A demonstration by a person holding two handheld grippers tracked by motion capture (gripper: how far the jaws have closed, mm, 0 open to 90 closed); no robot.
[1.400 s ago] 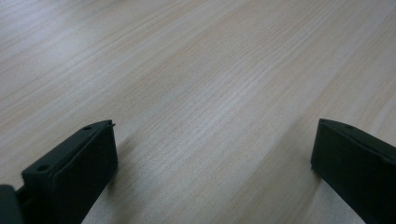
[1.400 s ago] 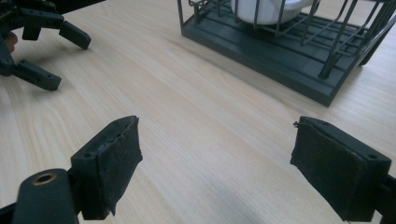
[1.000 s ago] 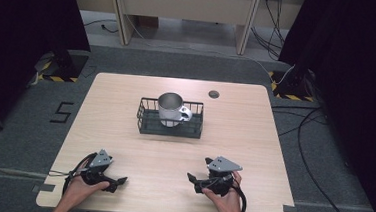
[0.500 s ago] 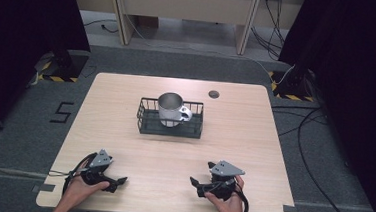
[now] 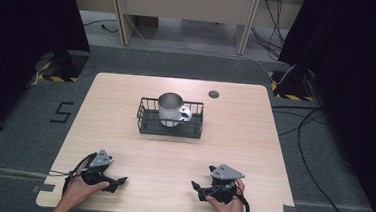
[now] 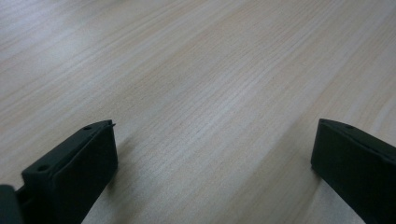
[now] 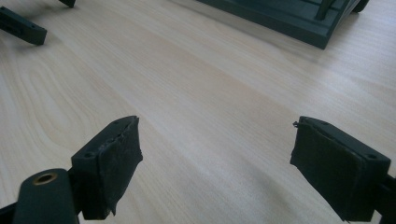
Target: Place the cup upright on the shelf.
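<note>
Left gripper [image 5: 115,182]: we see it resting on the near left part of the table [image 5: 127,91], held in the person's left hand [image 5: 81,189]. Its jaws point toward the table's middle. In the left gripper view the gripper [image 6: 212,140] has its two black jaws spread wide, with bare wood grain between them and nothing gripped.

Mug [image 5: 170,110]: we find the metal mug standing upright inside the basket, at its left end. Its handle points toward the right side of the table. It sits farther up the table and well apart from both grippers, roughly midway between them from left to right.

Basket [image 5: 194,129]: we see the dark wire basket on the middle of the table, beyond both grippers. In the right gripper view its dark base [image 7: 289,18] shows at the top edge, well ahead of the jaws.

Right gripper [image 5: 196,188]: we see it on the near right part of the table, held in the person's right hand [image 5: 229,204]. Its jaws point left, toward the other gripper. In the right gripper view the gripper [image 7: 215,123] has its padded jaws standing wide apart over bare wood, holding nothing. The left gripper's jaw tips show at the top left corner of that view.

Small dark disc [image 5: 213,94]: we note it lying on the table's far side, beyond the basket and to its right.
</note>
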